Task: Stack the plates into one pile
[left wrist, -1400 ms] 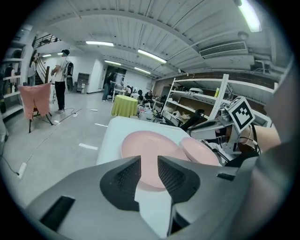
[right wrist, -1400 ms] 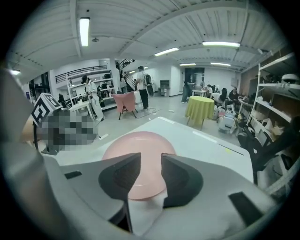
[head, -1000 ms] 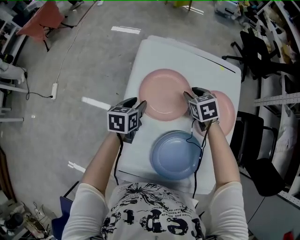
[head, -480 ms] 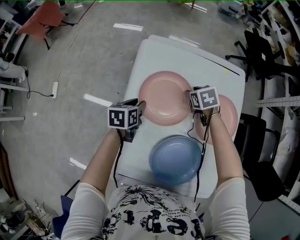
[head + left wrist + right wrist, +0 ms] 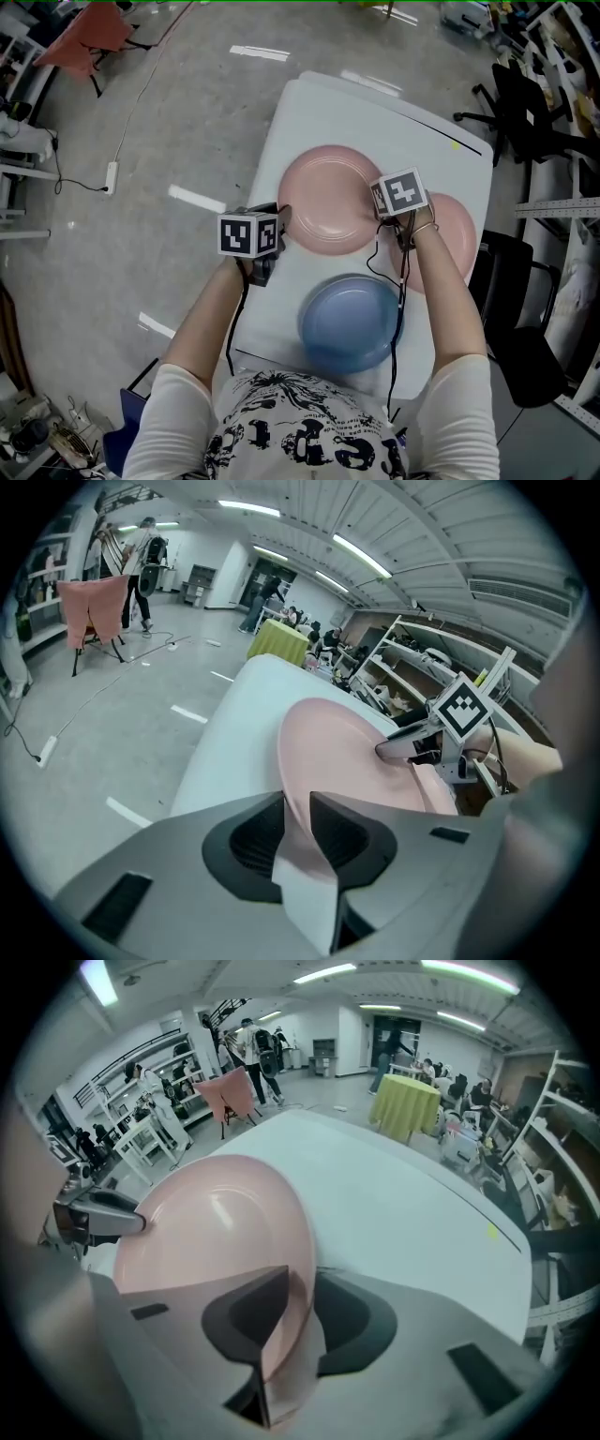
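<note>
Step in hand: we grip the large pink plate, which lies at the centre of the tabletop.
- Left gripper: narrow, jaws just closed onto the plate's left rim.
- Right gripper: likewise, on the right rim.

Next: we lift it level, probably towards the blue plate, lower centre, or the second pink plate, right.

Since the earlier frame: both grippers have sunk to the rim.

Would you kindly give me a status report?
Left gripper, right gripper: jaws just closing on opposite rims of large pink plate, on table. Blue plate, second pink plate beside, unstacked.

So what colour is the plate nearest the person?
The plate is blue; head view shows it best.
</note>
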